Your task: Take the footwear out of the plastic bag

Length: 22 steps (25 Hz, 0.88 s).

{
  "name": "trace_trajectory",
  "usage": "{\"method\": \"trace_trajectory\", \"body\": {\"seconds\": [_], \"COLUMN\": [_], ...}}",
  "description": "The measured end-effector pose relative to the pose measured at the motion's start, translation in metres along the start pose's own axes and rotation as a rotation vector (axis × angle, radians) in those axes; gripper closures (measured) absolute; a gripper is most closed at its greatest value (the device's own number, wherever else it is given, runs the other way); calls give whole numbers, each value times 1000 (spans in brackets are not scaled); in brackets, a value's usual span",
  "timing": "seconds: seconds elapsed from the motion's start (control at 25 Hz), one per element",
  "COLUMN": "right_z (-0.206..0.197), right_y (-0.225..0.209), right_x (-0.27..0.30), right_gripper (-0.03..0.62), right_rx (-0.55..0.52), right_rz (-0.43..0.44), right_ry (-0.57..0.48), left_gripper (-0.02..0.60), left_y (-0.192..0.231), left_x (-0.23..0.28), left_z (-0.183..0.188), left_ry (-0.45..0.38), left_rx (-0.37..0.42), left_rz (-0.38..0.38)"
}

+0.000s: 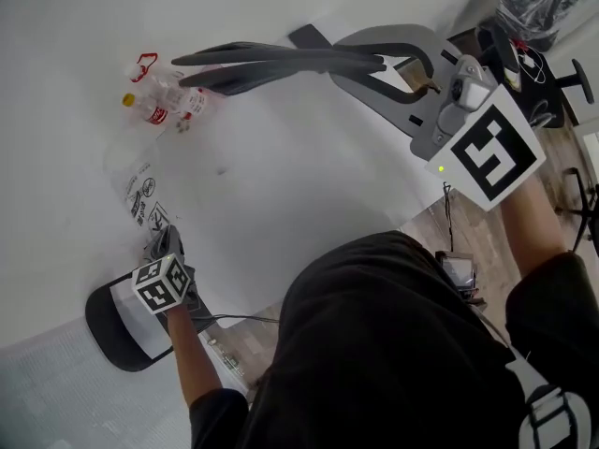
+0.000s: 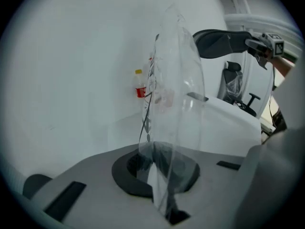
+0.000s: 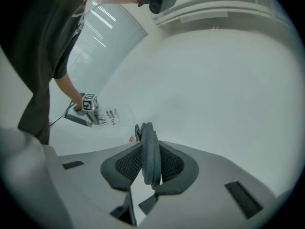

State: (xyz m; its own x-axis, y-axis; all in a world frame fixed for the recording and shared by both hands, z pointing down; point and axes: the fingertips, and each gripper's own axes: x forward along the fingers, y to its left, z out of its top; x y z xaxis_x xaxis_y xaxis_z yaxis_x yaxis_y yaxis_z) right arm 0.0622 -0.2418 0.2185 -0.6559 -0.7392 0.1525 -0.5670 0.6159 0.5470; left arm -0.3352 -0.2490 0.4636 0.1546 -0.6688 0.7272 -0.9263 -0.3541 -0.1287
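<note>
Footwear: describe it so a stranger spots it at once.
Above the white table, look along the right gripper. Its fingers clamp a long, flat, dark grey pair of footwear pressed together. Nearby things, the clear plastic bag and small yellow-capped bottle, are see-through.

Light: bright, even; table [image 1: 309, 185] almost shadowless.
Edges: gripper views bulge, corners dark.
Sheen: plastic bag [image 2: 178, 80] glints faintly.

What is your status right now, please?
Left tool shut on bag. Right tool shut on slippers, held clear of bag. Bottle by bag's far end, nothing blocking.
</note>
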Motion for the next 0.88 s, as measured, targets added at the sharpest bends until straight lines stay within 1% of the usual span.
{"method": "trace_trajectory", "body": {"seconds": [0.04, 0.12, 0.24, 0.32, 0.4, 0.56, 0.72, 0.88], "right_z": [1, 0, -11, -24, -41, -75, -103, -115], "right_y": [-5, -10, -5, 7, 21, 48, 62, 69], "right_x": [1, 4, 9, 12, 14, 14, 5, -1], "right_gripper": [510, 510, 510, 510, 510, 511, 514, 514], "right_rx": [17, 57, 130, 177, 231, 337, 423, 458], "right_rz": [-53, -134, -193, -205, -212, -228, -241, -237], "right_ry": [-16, -40, -46, -33, -7, 48, 102, 127], "left_gripper": [558, 558, 558, 558, 558, 558, 558, 558], "left_y": [-1, -6, -23, -41, -62, -101, -131, -140], "left_x": [-4, -8, -10, -6, 1, 16, 23, 25], "left_z": [6, 16, 26, 27, 22, 0, -23, -32], "left_ry": [-15, -40, -61, -69, -65, -24, 34, 57], "left_rx": [-29, -55, -53, -67, -96, -157, -158, -149], "left_rz": [16, 45, 67, 47, 9, -54, -106, -123]}}
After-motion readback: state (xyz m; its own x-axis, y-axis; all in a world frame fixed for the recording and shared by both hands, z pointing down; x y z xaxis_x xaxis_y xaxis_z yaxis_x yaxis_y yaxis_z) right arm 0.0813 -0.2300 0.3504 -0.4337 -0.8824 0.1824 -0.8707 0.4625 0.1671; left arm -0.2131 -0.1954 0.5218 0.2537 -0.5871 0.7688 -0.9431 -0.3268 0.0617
